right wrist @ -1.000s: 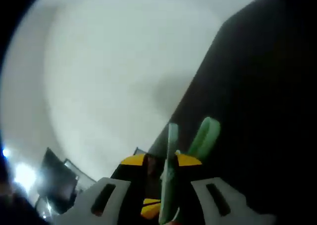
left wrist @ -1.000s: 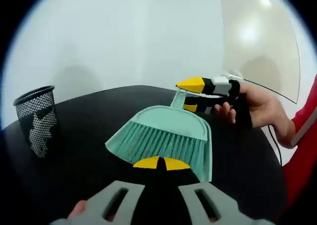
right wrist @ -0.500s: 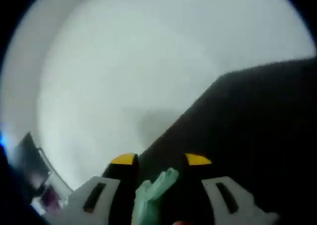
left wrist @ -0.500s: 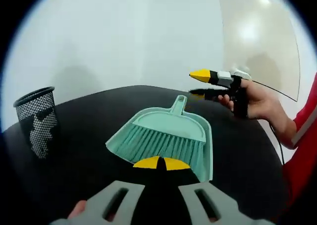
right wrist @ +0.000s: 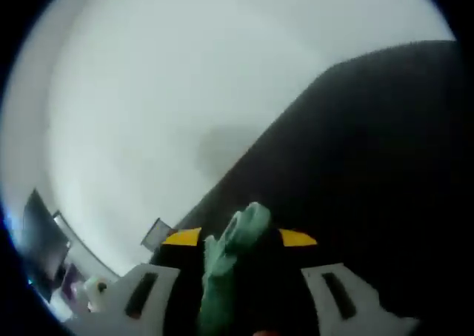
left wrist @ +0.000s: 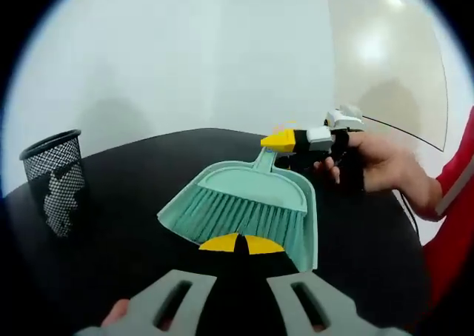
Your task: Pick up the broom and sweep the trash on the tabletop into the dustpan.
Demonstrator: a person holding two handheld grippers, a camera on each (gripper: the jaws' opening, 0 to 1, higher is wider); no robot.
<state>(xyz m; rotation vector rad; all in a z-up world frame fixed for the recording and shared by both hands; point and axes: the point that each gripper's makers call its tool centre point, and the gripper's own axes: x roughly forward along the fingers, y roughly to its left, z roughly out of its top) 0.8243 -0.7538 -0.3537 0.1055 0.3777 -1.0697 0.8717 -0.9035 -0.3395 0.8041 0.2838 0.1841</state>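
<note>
The mint-green dustpan [left wrist: 281, 195] lies on the black tabletop [left wrist: 133, 173], the matching broom [left wrist: 244, 216] nested in it, bristles fanned toward the near side. The left gripper [left wrist: 238, 244] has its jaws clenched at the broom. The right gripper [left wrist: 285, 142] (yellow-tipped) stands spread about the dustpan's handle [right wrist: 235, 241]. A mesh cup [left wrist: 53, 179] stands far left.
</note>
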